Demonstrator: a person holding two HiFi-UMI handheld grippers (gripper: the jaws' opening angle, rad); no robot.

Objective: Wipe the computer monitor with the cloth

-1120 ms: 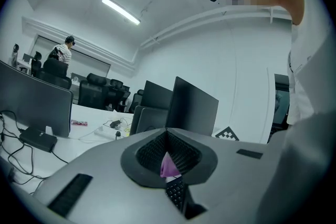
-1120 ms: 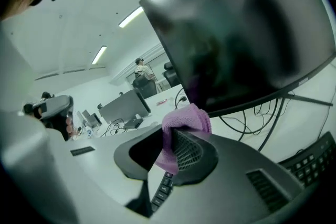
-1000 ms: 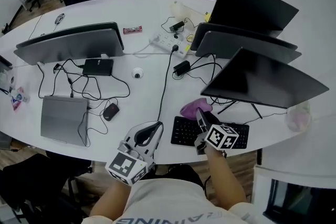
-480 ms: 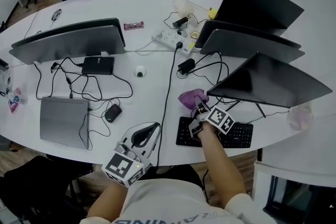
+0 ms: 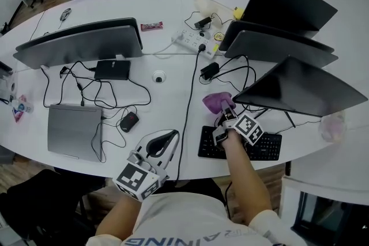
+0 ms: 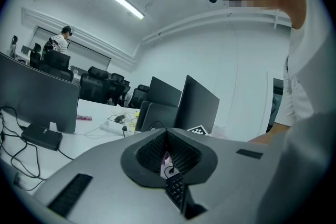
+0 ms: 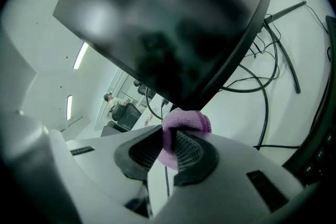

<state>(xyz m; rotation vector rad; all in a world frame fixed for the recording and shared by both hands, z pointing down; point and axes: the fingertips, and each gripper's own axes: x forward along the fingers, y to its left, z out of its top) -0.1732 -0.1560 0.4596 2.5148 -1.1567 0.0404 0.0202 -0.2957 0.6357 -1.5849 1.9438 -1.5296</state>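
Observation:
A dark, tilted computer monitor (image 5: 300, 89) stands at the right of the white table; in the right gripper view its screen (image 7: 173, 23) fills the upper half. My right gripper (image 5: 226, 117) is shut on a purple cloth (image 5: 215, 102) just off the monitor's lower left corner, beyond the keyboard. In the right gripper view the cloth (image 7: 184, 122) bunches between the jaws of that gripper (image 7: 169, 147), close under the screen's bottom edge. My left gripper (image 5: 163, 143) hovers at the table's near edge, shut and empty, with its jaws (image 6: 167, 150) meeting.
A black keyboard (image 5: 245, 147) lies under my right wrist. Loose cables (image 5: 187, 83) cross the table to a power strip (image 5: 196, 38). Two more monitors (image 5: 277, 46) stand behind, another (image 5: 81, 46) at the left. A laptop (image 5: 75, 131) and mouse (image 5: 130, 121) lie left.
My right gripper moved forward from above the keyboard to the purple cloth and shut on it, carrying it toward the monitor's corner. The left gripper barely moved.

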